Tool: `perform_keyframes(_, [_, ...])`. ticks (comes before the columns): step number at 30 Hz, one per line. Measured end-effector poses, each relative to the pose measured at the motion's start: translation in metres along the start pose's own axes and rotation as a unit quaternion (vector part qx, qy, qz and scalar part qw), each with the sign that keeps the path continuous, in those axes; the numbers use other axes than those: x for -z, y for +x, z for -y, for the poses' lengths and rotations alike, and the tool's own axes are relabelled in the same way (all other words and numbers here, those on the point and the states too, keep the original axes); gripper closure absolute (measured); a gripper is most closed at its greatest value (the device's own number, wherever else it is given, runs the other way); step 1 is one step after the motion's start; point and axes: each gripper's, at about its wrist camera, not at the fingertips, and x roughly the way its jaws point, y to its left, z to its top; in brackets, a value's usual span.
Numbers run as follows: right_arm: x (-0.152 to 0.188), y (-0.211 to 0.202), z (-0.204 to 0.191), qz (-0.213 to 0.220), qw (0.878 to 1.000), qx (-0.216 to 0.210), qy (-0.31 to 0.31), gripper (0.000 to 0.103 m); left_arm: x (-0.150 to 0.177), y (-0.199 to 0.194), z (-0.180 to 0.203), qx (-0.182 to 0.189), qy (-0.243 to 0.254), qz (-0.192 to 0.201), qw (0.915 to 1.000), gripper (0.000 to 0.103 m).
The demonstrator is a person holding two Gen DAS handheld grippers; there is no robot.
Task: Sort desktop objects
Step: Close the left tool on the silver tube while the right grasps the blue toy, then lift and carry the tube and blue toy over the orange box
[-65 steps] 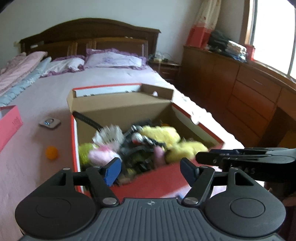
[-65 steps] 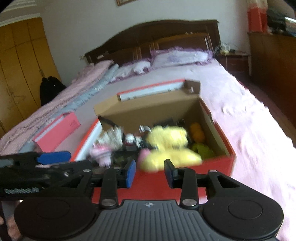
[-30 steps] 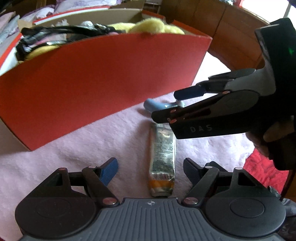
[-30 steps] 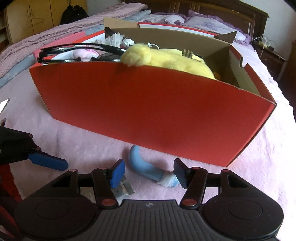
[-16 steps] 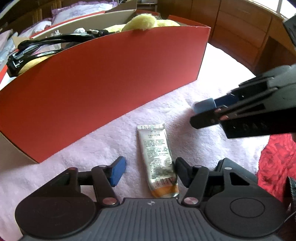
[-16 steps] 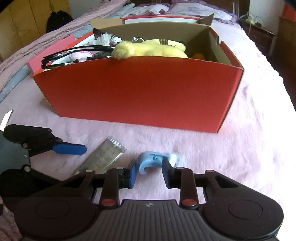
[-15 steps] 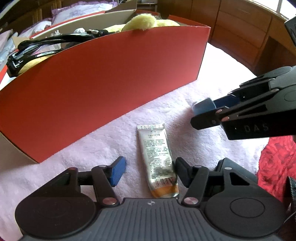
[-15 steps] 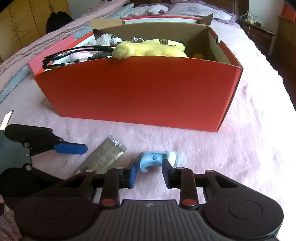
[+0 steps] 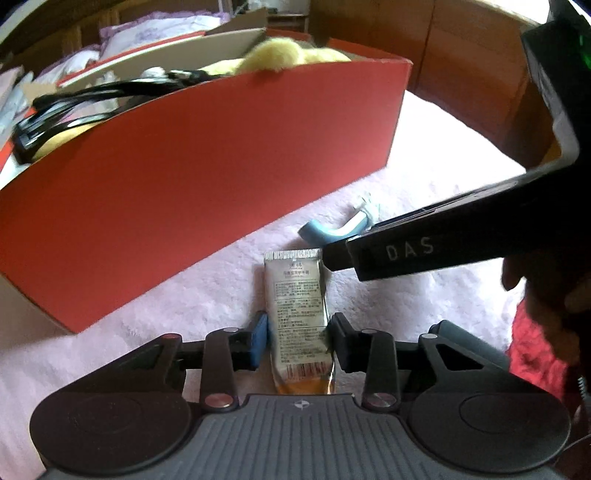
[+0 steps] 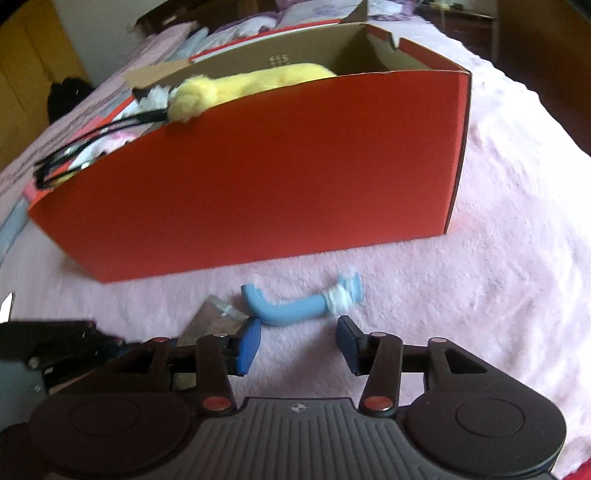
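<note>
A silver cream tube (image 9: 298, 306) lies on the pink blanket in front of the red cardboard box (image 9: 207, 162). My left gripper (image 9: 298, 341) is shut on the tube, a pad on each side. A curved blue object (image 10: 295, 304) with a white wrap lies on the blanket in front of the box (image 10: 258, 177). My right gripper (image 10: 298, 343) is open, just short of it and empty. The blue object also shows in the left wrist view (image 9: 325, 232), partly behind the right gripper's black finger (image 9: 443, 240).
The box holds a yellow plush toy (image 10: 251, 88), black glasses (image 9: 92, 99) and other soft items. Wooden drawers (image 9: 461, 66) stand to the right of the bed. Pillows (image 9: 155, 29) lie at the headboard. A red cloth (image 9: 535, 354) lies at the right.
My left gripper has closed on the cream tube. My right gripper has opened and the blue object now lies on the blanket ahead of it.
</note>
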Motion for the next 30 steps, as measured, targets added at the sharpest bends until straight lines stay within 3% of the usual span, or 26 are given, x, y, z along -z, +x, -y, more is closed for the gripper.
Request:
perform_keyframes(5, [-0.001,-0.006,0.009,0.018,0.997,-0.032,0.064,0.041,0.007,-0.016,-0.01,-0.004,-0.022,0.013,0.9997,0.066])
perform_keyframes(10, [-0.003,-0.001,0.027,0.02,0.983,-0.081,0.163,0.039,0.013,-0.034,-0.02,-0.011,-0.043,0.022,0.9988,0.066])
perform_keyframes(13, [-0.003,0.001,0.032,0.019,0.977,-0.081,0.198,0.04,0.013,-0.034,-0.022,-0.014,-0.053,0.023,0.9982,0.066])
perform_keyframes(15, [-0.005,0.005,0.028,0.014,0.98,-0.052,0.191,0.051,0.013,-0.037,-0.023,-0.015,-0.053,0.024,0.9982,0.066])
perform_keyframes(17, [-0.007,0.008,0.022,0.013,0.985,-0.017,0.172,0.075,0.011,-0.035,-0.022,-0.018,-0.049,0.026,0.9983,0.066])
perform_keyframes(18, [-0.008,0.008,0.018,0.012,0.987,-0.003,0.163,0.08,0.01,-0.033,-0.02,-0.018,-0.049,0.027,0.9983,0.066])
perform_keyframes(23, [-0.005,0.002,0.011,0.021,0.987,-0.004,0.159,0.09,0.008,-0.034,-0.02,-0.018,-0.049,0.033,0.9981,0.066])
perform_keyframes(30, [-0.002,-0.042,-0.003,0.047,0.989,-0.031,0.138,0.091,0.001,-0.051,-0.018,-0.015,-0.04,0.052,0.9977,0.071])
